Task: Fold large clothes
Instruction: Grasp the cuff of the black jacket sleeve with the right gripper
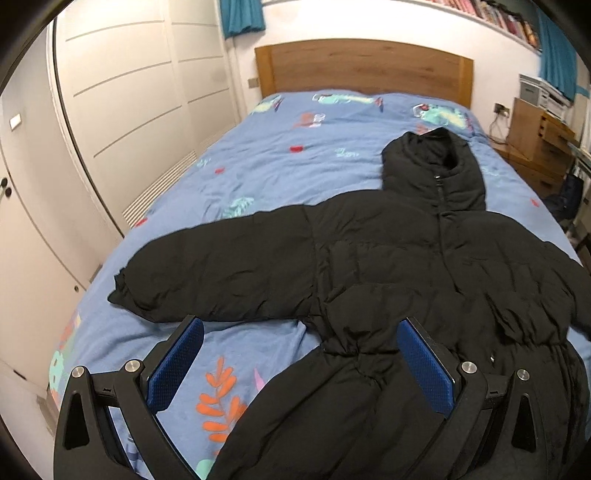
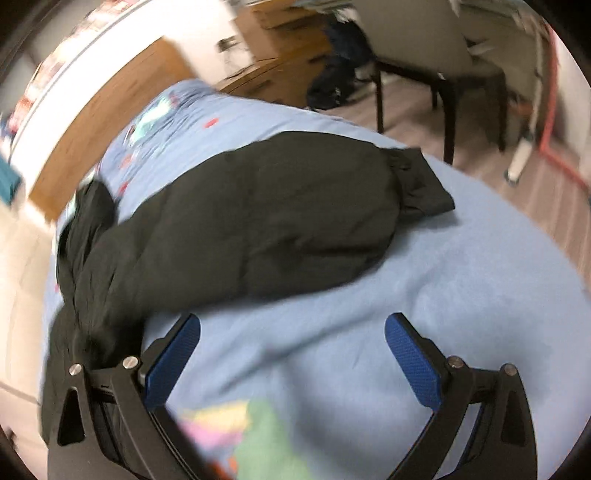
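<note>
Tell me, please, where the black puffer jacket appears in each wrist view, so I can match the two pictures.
Left wrist: the black puffer jacket lies spread across centre and right, hood toward the headboard, one sleeve reaching left.
Right wrist: a sleeve of it runs across the centre, cuff at the right.
Shared landmark: the blue patterned bedspread.

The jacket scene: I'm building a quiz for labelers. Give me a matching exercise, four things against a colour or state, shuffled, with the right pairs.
Things:
1. jacket
2. headboard
3. left gripper
4. curtain

Colour or state:
A. teal
B. open, holding nothing
C. black, spread flat on the bed, sleeves out
D. brown wood

Pairs: 1-C, 2-D, 3-B, 4-A
</note>
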The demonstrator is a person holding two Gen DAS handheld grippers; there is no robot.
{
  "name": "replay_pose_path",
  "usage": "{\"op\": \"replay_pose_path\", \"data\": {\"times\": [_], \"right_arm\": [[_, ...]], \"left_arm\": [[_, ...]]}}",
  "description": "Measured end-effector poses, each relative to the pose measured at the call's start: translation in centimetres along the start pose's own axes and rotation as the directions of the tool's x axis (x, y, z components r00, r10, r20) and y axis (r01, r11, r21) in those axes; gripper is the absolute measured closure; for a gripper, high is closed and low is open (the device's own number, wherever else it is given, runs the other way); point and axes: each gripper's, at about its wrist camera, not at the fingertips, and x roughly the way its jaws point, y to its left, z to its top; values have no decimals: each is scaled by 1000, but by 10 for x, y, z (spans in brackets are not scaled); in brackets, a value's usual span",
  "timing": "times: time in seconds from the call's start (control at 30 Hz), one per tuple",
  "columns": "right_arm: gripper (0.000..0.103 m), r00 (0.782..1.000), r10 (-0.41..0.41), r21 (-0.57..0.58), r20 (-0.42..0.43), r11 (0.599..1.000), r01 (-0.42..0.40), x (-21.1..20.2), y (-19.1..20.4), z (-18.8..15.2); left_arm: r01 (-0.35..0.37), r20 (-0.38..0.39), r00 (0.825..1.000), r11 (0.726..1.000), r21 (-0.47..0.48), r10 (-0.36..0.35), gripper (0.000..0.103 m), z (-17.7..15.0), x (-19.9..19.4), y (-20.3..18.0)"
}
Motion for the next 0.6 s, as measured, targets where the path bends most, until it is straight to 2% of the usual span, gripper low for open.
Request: {"op": "replay_pose_path", "data": {"times": [0.23, 0.37, 0.4, 0.47, 0.53, 0.6], "right_arm": [[3, 992, 111, 187, 64, 975, -121, 27, -37, 26], [8, 988, 126, 202, 94, 969, -143, 35, -42, 40], [11, 987, 130, 202, 99, 968, -147, 36, -41, 42], [45, 987, 127, 202, 98, 969, -145, 40, -41, 47], [57, 986, 139, 208, 97, 965, -157, 43, -44, 51], [61, 984, 142, 197, 110, 967, -161, 41, -42, 53]], "left_arm": [[-29, -29, 999, 1000, -1, 29, 1, -1, 25, -4], [-36, -41, 999, 999, 0, 36, 1, -3, 34, -6], [-37, -42, 998, 999, 0, 37, 1, -3, 35, -6], [-37, -47, 998, 999, 2, 37, 1, -4, 37, -8], [-36, -47, 998, 999, 5, 36, 1, -4, 38, -10], [-33, -44, 998, 999, 8, 33, 1, -4, 37, -11]]}}
